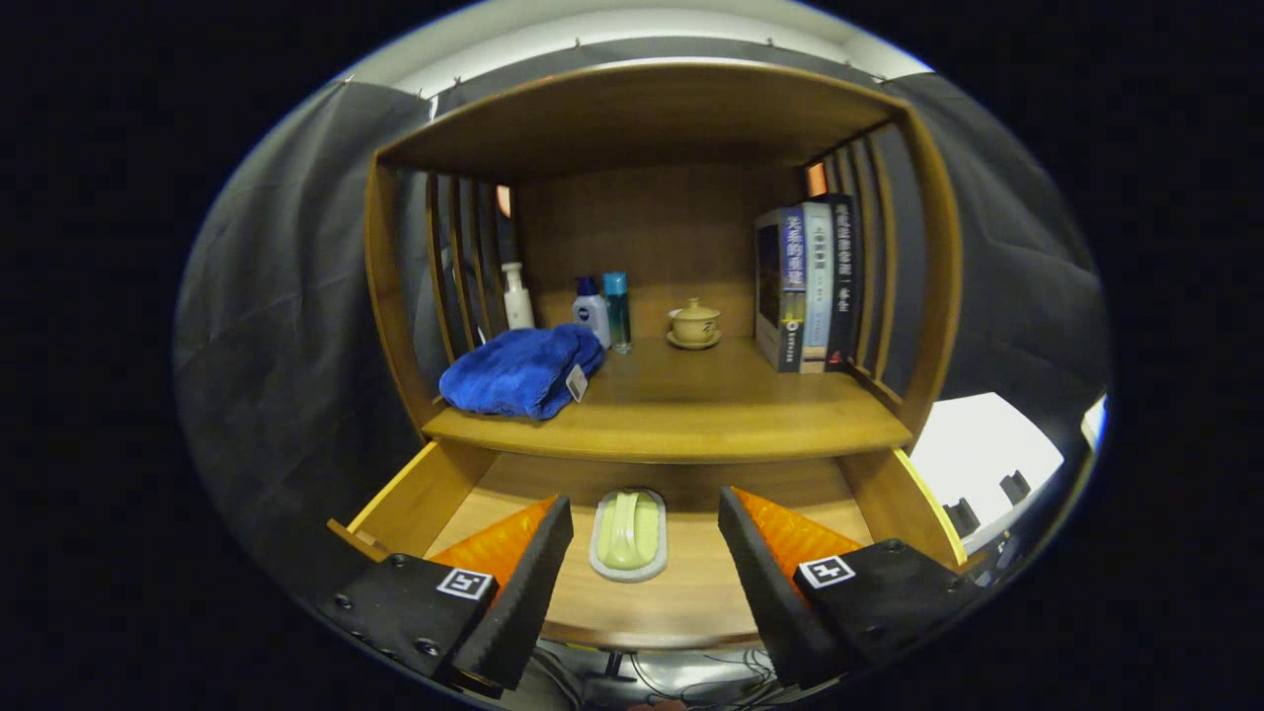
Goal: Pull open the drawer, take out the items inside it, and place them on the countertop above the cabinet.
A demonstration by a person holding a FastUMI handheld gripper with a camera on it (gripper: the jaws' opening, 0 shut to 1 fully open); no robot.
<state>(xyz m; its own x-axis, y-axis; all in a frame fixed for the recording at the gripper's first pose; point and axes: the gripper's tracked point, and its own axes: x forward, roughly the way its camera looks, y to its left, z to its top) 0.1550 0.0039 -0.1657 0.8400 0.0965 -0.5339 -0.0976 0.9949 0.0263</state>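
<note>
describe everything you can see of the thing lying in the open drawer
The item is a pale green, elongated piece lying flat in a shallow, light grey oblong tray with rounded corners; what it is exactly I cannot tell. It looks like smooth plastic or ceramic. It rests on the wooden floor of the pulled-open drawer, near the back under the countertop. The gripper is open, fingers either side, not touching it.

- A wooden cabinet [642, 118] fills the middle of the frame, its top board arching across the upper part.
- Vertical wooden slats [462, 262] form its left side wall, and more slats [869, 247] stand at the right.
- Its back panel [652, 237] is plain brown wood, shadowed.
- Dark cloth [286, 326] hangs at left and right.
- A pale ceiling strip [632, 25] runs along the top.
- A bright white patch [973, 444] glows at lower right.
</note>
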